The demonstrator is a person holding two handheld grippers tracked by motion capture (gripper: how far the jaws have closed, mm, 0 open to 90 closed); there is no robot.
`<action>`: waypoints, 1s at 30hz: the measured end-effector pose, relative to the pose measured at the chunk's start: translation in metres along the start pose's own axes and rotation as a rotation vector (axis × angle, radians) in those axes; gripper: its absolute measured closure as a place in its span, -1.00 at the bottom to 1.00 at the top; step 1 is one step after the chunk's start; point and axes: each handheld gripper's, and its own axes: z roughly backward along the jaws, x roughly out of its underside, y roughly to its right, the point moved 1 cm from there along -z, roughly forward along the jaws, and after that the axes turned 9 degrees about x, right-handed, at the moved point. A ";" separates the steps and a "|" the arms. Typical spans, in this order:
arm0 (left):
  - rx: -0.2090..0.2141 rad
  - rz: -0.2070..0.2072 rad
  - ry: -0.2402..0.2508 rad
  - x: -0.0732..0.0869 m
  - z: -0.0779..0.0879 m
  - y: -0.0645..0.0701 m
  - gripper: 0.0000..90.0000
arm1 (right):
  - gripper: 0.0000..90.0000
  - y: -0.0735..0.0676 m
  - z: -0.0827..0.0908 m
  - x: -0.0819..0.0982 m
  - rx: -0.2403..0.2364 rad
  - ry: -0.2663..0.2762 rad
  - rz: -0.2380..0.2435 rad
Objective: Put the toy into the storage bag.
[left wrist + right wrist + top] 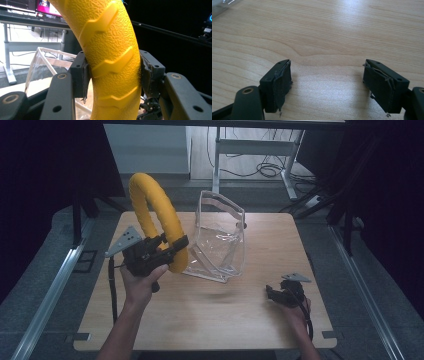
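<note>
We are in a lab or recording studio, not a home. Our small wooden table (210, 315) stands on grey carpet (40, 270), hemmed in by black curtains (395, 195) on both sides and metal rails (47, 295) along the floor. Behind it we see the steel legs of a height-adjustable desk (252, 147), with loose cables (267, 170) and a power strip (314, 200) on the floor. In the left gripper view, lit monitors (47, 7) sit on that desk.
</note>
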 end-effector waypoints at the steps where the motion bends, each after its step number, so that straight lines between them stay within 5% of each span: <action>1: -0.001 -0.003 0.003 -0.001 -0.001 0.001 0.08 | -0.50 0.000 0.000 0.000 0.000 0.000 0.000; 30: 0.001 -0.068 0.046 -0.051 -0.032 0.013 0.08 | -0.49 0.000 0.000 0.000 -0.003 0.005 -0.004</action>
